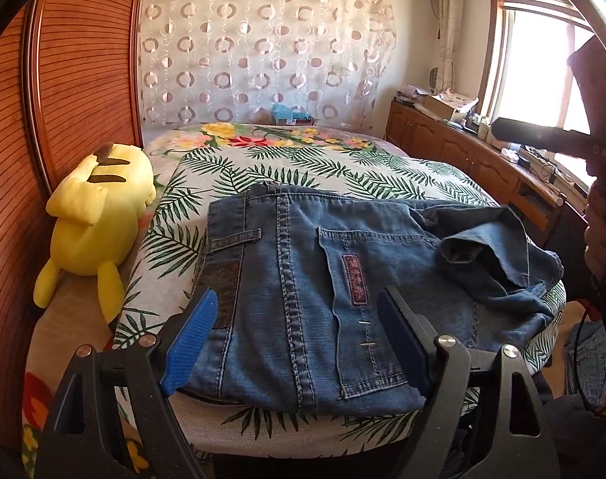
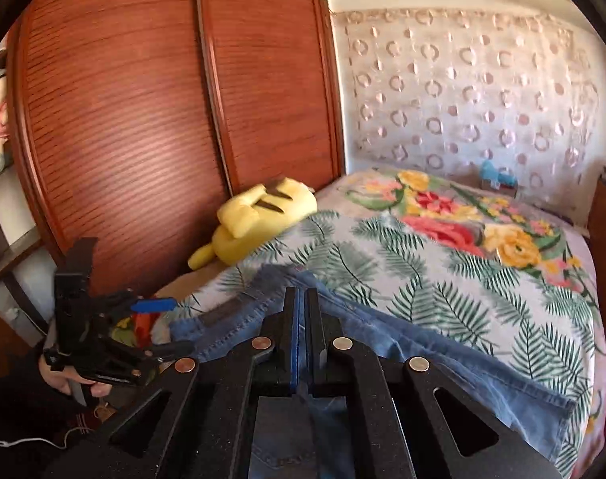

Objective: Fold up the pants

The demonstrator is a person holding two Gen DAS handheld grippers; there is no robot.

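Blue denim pants (image 1: 303, 279) lie on the leaf-print bed cover, waist end near me and the legs bunched to the right. My left gripper (image 1: 299, 307) is open, its blue-padded fingers (image 1: 191, 343) spread over the waist and back pocket, holding nothing. In the right wrist view the pants (image 2: 442, 343) run across the near edge of the bed. My right gripper (image 2: 303, 303) is shut, with denim running under and between its jaws. The left gripper also shows in the right wrist view (image 2: 159, 319), at the left and open.
A yellow plush toy (image 1: 95, 231) lies at the bed's left side against a wooden wardrobe (image 2: 143, 99). A wooden cabinet (image 1: 462, 147) with clutter runs under the window at right. A patterned curtain (image 1: 263, 52) hangs behind the bed.
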